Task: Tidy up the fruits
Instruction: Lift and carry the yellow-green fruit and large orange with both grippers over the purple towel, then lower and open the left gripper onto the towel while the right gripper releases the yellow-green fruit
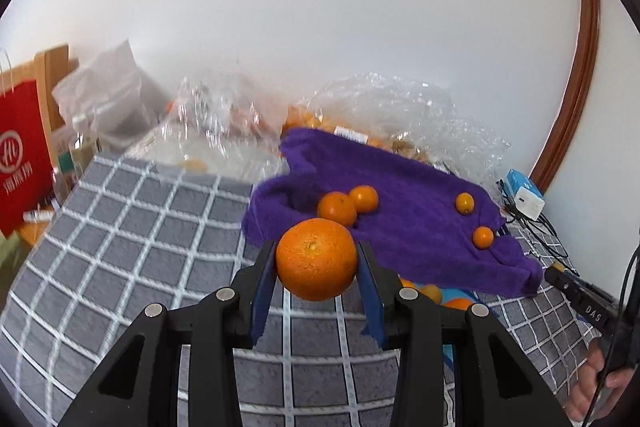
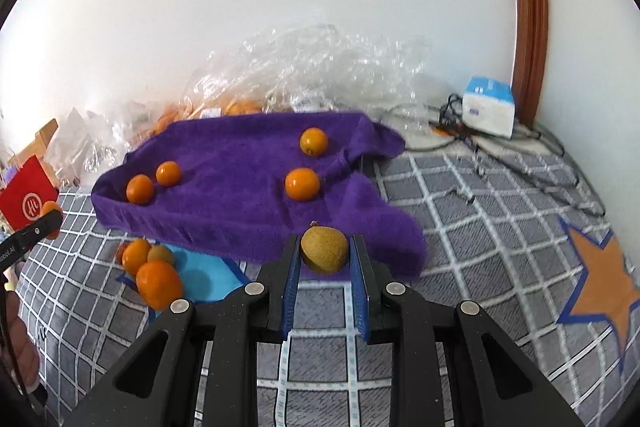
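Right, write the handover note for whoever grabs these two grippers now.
Left gripper: shut on a large orange, held above the checked cloth.
Right gripper: a brownish-yellow fruit sits between its fingers; contact on both pads is not clear.
Purple towel: four small oranges lie on it, two near its left end and two toward the right.
Blue mat in front of the towel: a small pile of fruits at its left edge.
Done: four oranges on the towel. Left: place both held fruits; the pile probably still needs sorting.
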Demonstrator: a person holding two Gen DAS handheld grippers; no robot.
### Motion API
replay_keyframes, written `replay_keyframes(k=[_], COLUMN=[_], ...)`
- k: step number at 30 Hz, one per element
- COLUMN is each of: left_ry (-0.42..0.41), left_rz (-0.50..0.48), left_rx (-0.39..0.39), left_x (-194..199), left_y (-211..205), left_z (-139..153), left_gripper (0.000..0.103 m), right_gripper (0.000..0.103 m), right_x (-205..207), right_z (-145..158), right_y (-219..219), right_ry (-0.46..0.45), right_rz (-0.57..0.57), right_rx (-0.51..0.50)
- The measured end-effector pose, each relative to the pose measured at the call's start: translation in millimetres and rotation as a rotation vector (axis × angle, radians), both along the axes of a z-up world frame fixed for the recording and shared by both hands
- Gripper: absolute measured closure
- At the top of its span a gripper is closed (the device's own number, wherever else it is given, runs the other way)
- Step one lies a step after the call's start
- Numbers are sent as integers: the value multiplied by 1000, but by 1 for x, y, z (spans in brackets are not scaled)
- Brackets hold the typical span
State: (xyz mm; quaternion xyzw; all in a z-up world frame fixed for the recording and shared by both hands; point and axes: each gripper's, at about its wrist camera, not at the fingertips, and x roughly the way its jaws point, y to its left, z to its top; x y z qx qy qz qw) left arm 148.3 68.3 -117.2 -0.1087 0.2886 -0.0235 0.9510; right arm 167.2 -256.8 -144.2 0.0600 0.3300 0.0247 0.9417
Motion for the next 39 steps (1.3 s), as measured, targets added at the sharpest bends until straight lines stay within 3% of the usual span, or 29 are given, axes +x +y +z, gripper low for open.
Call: replay_keyframes(k=[5, 9, 19, 30, 39], left_ry=[-25, -26, 10, 35, 156], left_rz=[-12, -12, -28, -57, -65], left_rx=[-19, 15, 2, -30, -13], left_x=[10, 23, 71, 137, 185], left_y=[-1, -6, -9, -19, -38], left_z=[23, 39, 52, 59, 19], left_gripper=[66, 66, 66, 66, 66], right_gripper=[79, 79, 79, 79, 79], right_x=[13, 30, 89, 150, 174], right_z=[18, 29, 40, 13, -24], right_y=[-3, -5, 2, 16, 22], right_ry=[-6, -5, 31, 127, 230], right_rz=[4, -3, 12, 22, 15], right_rx=[10, 11, 11, 5, 22])
